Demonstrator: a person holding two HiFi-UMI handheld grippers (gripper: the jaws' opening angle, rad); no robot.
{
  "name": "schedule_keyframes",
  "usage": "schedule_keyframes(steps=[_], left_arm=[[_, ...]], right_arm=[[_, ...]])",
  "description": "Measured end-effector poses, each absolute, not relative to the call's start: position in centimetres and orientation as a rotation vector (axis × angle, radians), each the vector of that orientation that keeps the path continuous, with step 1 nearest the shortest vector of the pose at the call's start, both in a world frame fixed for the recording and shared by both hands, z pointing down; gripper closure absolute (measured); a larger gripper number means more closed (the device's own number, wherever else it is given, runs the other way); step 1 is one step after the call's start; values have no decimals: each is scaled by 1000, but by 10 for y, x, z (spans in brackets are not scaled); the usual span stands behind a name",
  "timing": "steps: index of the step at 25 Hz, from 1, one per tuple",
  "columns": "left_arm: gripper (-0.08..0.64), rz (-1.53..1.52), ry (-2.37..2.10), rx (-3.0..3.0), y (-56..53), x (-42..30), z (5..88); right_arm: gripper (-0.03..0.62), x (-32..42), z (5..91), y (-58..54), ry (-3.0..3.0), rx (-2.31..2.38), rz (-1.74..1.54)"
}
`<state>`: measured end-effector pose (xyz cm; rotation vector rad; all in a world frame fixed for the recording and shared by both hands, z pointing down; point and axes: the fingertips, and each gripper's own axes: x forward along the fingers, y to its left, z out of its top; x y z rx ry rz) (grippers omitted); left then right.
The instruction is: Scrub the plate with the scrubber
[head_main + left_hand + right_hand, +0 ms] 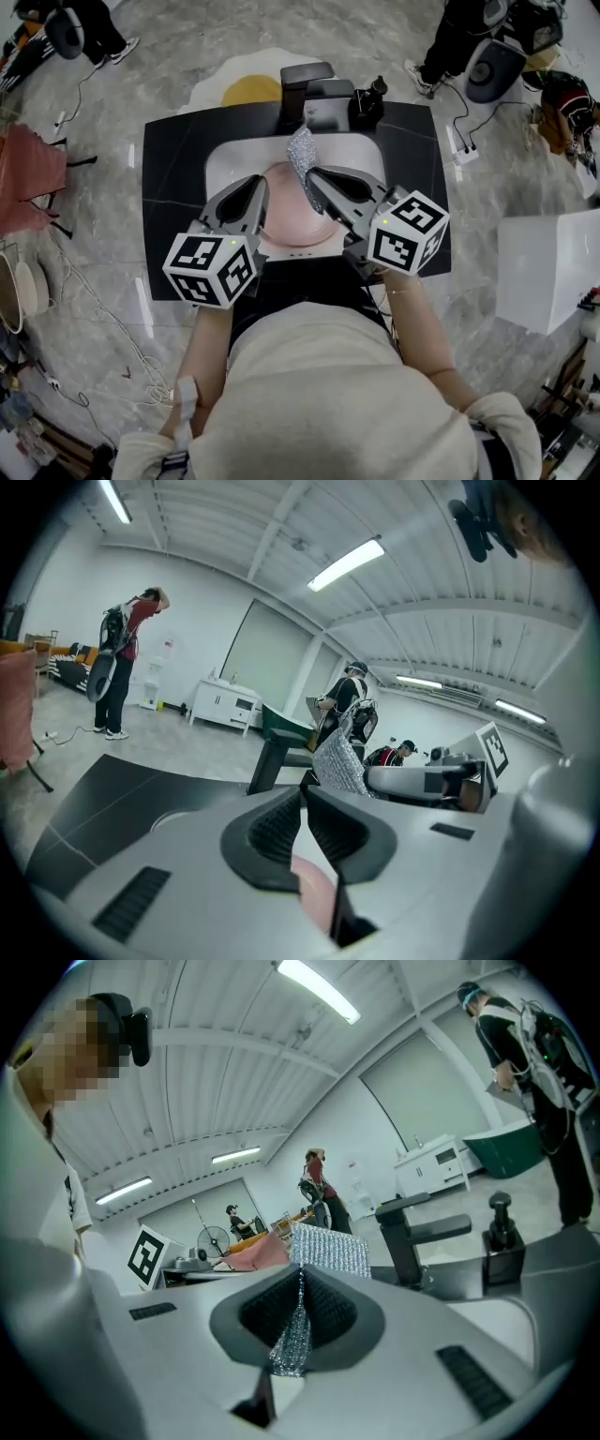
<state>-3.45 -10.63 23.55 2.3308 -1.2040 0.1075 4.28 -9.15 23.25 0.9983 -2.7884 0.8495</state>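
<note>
A pale pink plate [292,211] is held over the white sink basin [225,161], and my left gripper [260,191] is shut on its left rim. In the left gripper view the plate's pink rim [317,892] shows pinched between the jaws. My right gripper [313,180] is shut on a silver sparkly scrubber [301,153], which stands up above the plate's far edge. The scrubber [328,1252] sticks out past the jaws in the right gripper view; the scrubber [339,761] also shows in the left gripper view.
A black faucet [308,80] and a black soap pump [367,101] stand behind the basin on the black countertop [173,187]. A white box [548,267] is on the floor at the right. People stand farther off in the room.
</note>
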Motion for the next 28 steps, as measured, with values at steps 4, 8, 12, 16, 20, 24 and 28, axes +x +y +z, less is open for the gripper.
schedule_keyframes(steps=[4, 8, 12, 16, 20, 24, 28], left_arm=[[522, 90, -1234, 2344, -97, -31, 231], [525, 88, -1293, 2333, -90, -37, 230], [525, 104, -1321, 2312, -85, -40, 236], [525, 137, -1346, 2320, -81, -40, 239], [525, 138, -1327, 2327, -74, -35, 237], [525, 147, -1308, 2335, -69, -30, 238], [525, 191, -1288, 2326, -66, -26, 245]], right_arm=[[569, 40, 232, -83, -2814, 990, 864], [569, 43, 226, -77, -2829, 1047, 883], [569, 48, 224, -73, -2842, 1082, 876], [568, 47, 224, -64, -2860, 1071, 868], [568, 42, 232, -54, -2847, 1051, 880], [568, 39, 241, -47, -2837, 1034, 898], [568, 40, 245, -43, -2836, 1028, 907]])
